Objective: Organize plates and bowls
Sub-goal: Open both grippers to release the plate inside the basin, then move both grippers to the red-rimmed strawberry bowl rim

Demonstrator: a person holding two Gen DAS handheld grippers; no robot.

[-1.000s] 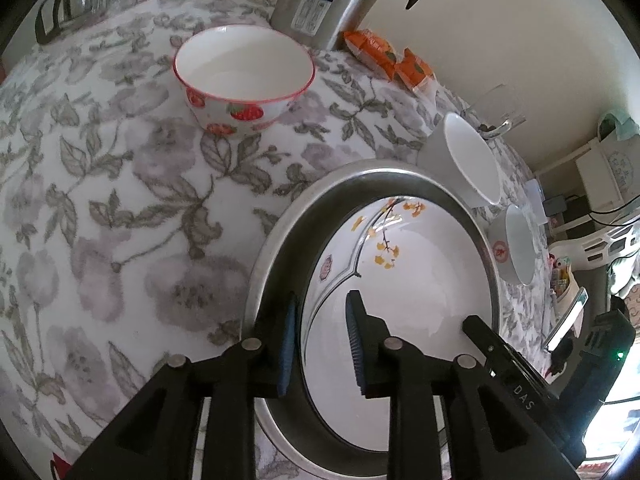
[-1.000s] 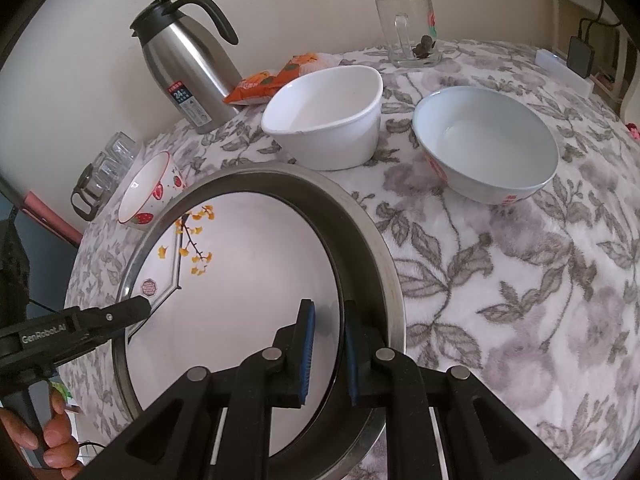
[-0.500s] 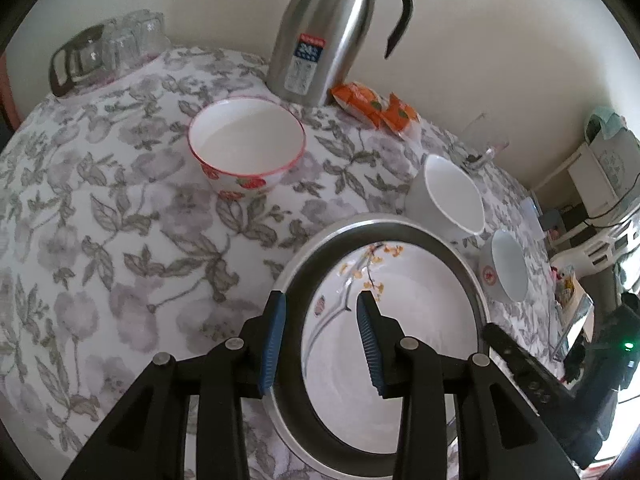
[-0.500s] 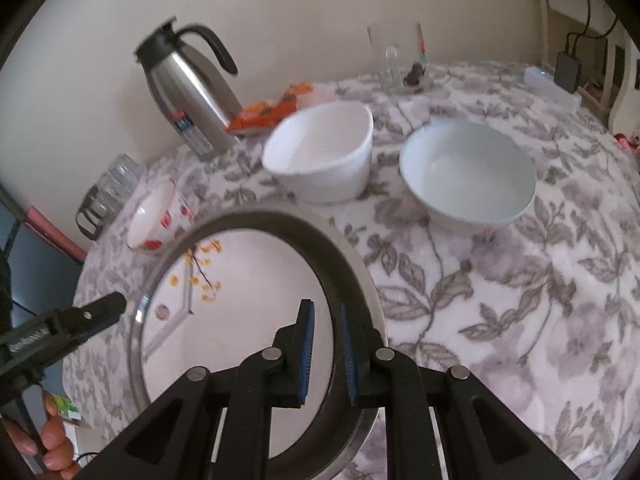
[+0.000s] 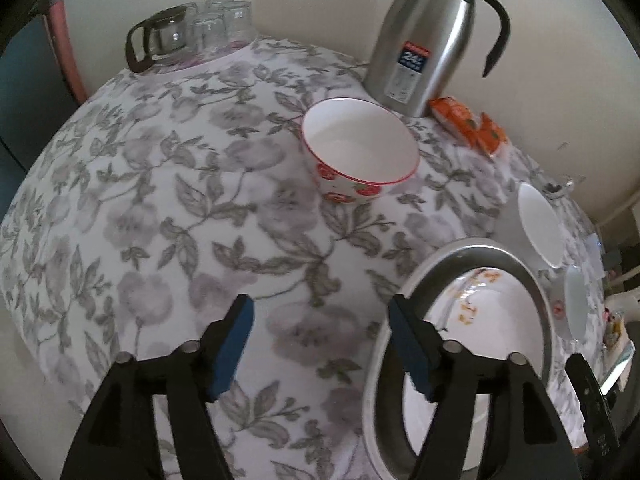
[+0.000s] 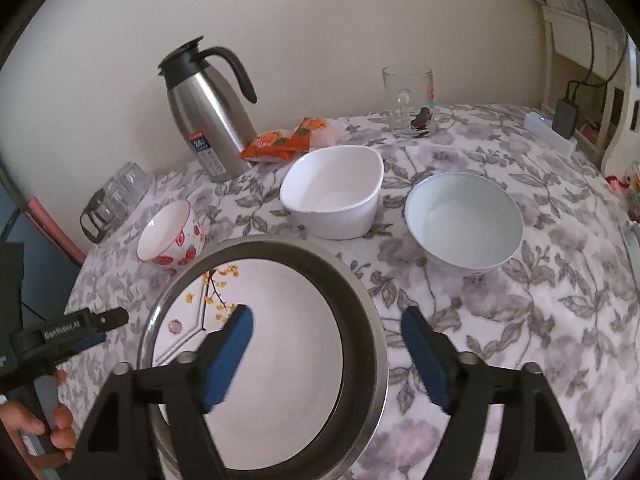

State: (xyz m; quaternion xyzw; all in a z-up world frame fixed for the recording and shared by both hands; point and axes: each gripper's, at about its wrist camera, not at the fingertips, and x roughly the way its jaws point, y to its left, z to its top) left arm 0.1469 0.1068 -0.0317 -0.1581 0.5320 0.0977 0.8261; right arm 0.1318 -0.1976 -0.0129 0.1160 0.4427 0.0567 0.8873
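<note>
left hand-held gripper (image 5: 320,336): released, jaws spread wide, above bare cloth just left of the metal pan; grasping nothing
glass cups (image 6: 116,194): far left edge of table (image 6: 560,320), by the wall, beside a glass pot with dark handle
strawberry bowl (image 6: 170,234): upright, empty, red rim, near the pan's far-left side, apart from it
metal pan (image 6: 372,340): round steel, near edge of table, holds the plate
plate (image 6: 280,344): white with yellow-flower branch print, lies flat inside the pan
right hand-held gripper (image 6: 326,346): released, jaws wide apart; left finger over the plate, right finger over the cloth outside the pan's right rim, rim between them; contact cannot tell
thermos jug (image 6: 204,112): steel, black handle and lid, upright at the wall behind the strawberry bowl
orange packets (image 6: 284,142): lying just right of the jug
white oval bowl (image 6: 332,192): empty, behind the pan, centre of table
pale blue bowl (image 6: 464,222): empty, right of the oval bowl, apart from it
glass mug (image 6: 410,102): far side, dark bit inside
</note>
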